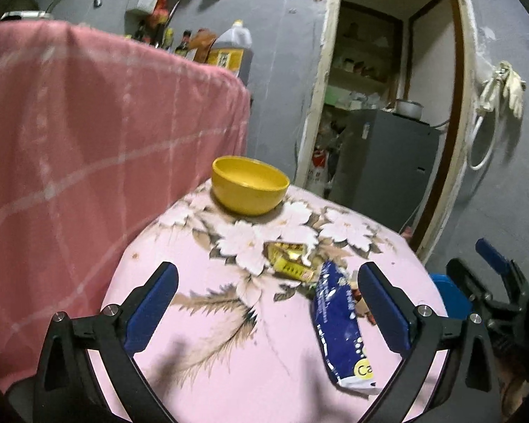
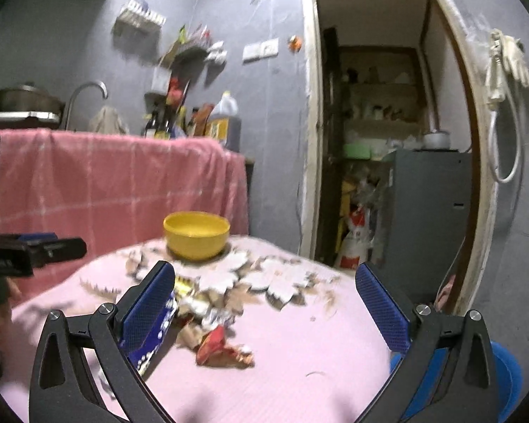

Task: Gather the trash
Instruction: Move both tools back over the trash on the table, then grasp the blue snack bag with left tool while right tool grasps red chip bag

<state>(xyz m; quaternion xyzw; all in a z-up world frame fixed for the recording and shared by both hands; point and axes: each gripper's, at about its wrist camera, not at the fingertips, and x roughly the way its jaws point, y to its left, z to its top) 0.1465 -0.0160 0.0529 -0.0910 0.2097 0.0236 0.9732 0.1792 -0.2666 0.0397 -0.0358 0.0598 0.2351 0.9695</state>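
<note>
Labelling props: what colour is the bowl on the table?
Yellow. The bowl shows best in the left wrist view.

Table [image 1: 201,370] in front of me. Bowl [image 1: 249,189] at its far edge. Nearer than the bowl, mid-table, a small wrapper [image 1: 290,259]; just right of it and closer to me, a long snack bag [image 1: 338,324]. In my right view a crumpled wrapper [image 2: 222,347] lies right of that bag. Draped counter [image 1: 88,134] behind the table on the left, bottles [image 1: 231,47] at its far right end. Doorway [image 1: 388,105] behind right, fridge [image 1: 381,162] inside it.
</note>
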